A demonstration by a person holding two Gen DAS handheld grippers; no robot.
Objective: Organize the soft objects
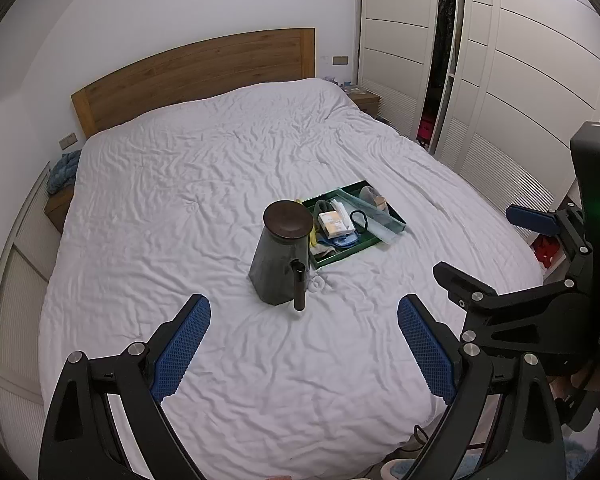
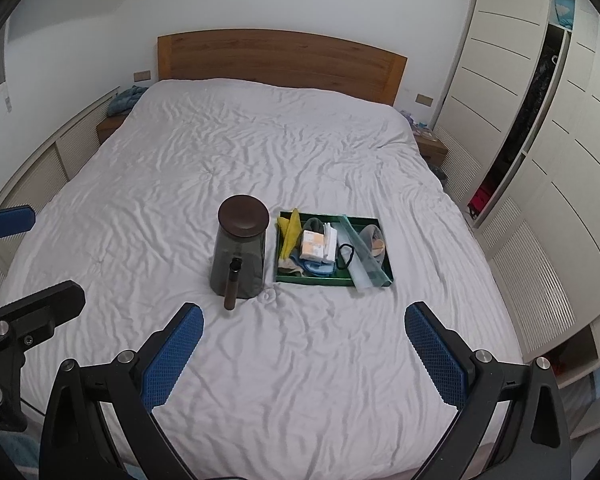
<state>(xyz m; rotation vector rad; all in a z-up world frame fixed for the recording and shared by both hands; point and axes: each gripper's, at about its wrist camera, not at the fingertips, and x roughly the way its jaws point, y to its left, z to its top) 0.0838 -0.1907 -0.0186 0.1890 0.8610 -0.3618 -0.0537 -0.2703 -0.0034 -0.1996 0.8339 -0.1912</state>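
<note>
Both tools hang above the foot end of the bed (image 2: 300, 152), well short of the green tray (image 2: 328, 279) that serves as the landmark here: the left hand-held gripper (image 1: 304, 350) and the right hand-held gripper (image 2: 304, 354) each have their blue pads spread wide with nothing between them. The soft things sit inside the tray, a yellow cloth (image 2: 290, 230) at its left end, a grey rolled piece (image 2: 313, 225) behind the small box (image 2: 314, 247), bluish fabric (image 2: 316, 267) at the front edge. The main risk, as I judge it, is the dark jug (image 2: 239, 256) standing just left of the tray on a yielding duvet; a reach toward the yellow cloth could brush it and tip it over. The long clear sleeve (image 2: 362, 258) lies slanted across the tray and overhangs its front rim, so dragging fabric out from under it may flip it off. A black loop (image 2: 346, 256) near it could snag a finger, and the tray itself may slide on the sheet
</note>
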